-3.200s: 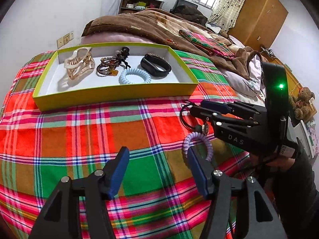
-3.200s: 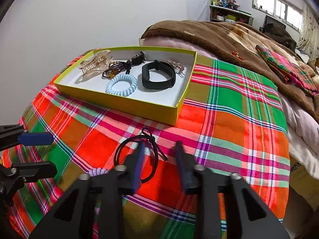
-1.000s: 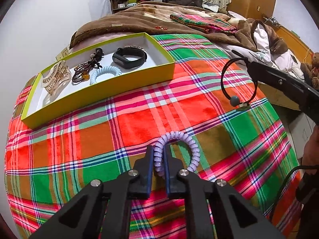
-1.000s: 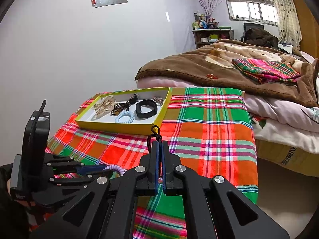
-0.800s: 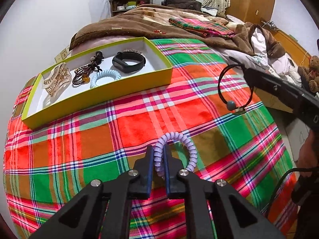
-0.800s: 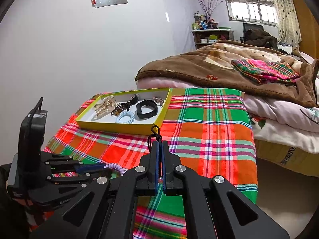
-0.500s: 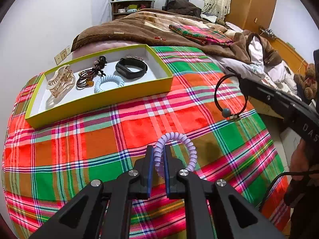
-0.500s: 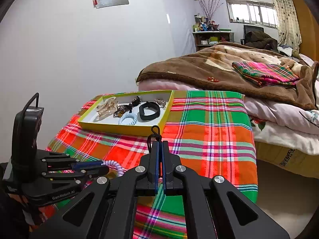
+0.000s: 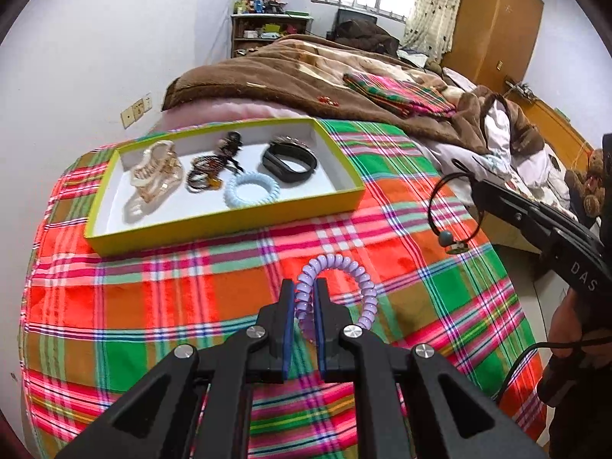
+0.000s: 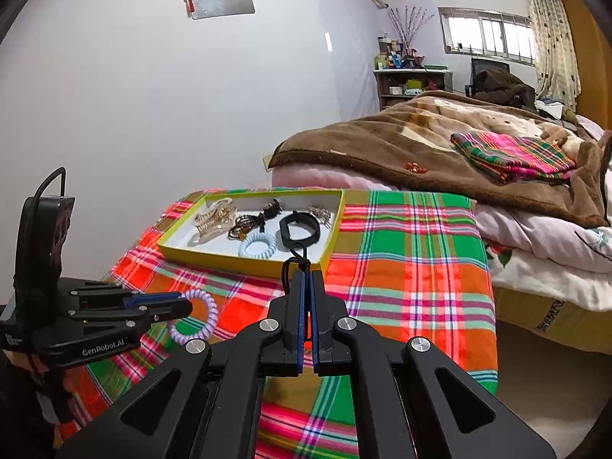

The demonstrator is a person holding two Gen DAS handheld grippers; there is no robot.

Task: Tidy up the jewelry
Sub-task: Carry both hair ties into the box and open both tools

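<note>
- The purple coil hair tie (image 9: 336,290) sits low in the middle of the left wrist view, pinched by its left side between the closed fingers of the left gripper (image 9: 306,298), and its loop arches free to the right, above the plaid blanket (image 9: 191,298).
- Over at the right edge of that same view, the black cord loop (image 9: 455,210) with its little bead hangs from the tip of the right gripper (image 10: 306,279); in the right wrist view those fingers are pressed nearly together on the knotted cord, just in front of the box.
- Both pieces are lifted clear of the blanket, so the step in hand looks like the carry to the yellow box (image 9: 344,176), which lies in the upper middle of the left view.
- Inside the box: a cream hair claw (image 9: 155,174) at the left, a dark beaded bracelet (image 9: 208,172), a blue coil tie (image 9: 250,191) toward the front, a black wristband (image 9: 290,160) at the right.
- My read is that the bare white floor along the front left is the best landing spot for the purple tie.
- To do it well, bring each gripper over the rim high enough that the dangling loops don't snag the wall.
- Lower before opening; the coil is springy and may bounce out if dropped.
- The cord's bead swings, so let it settle first.
</note>
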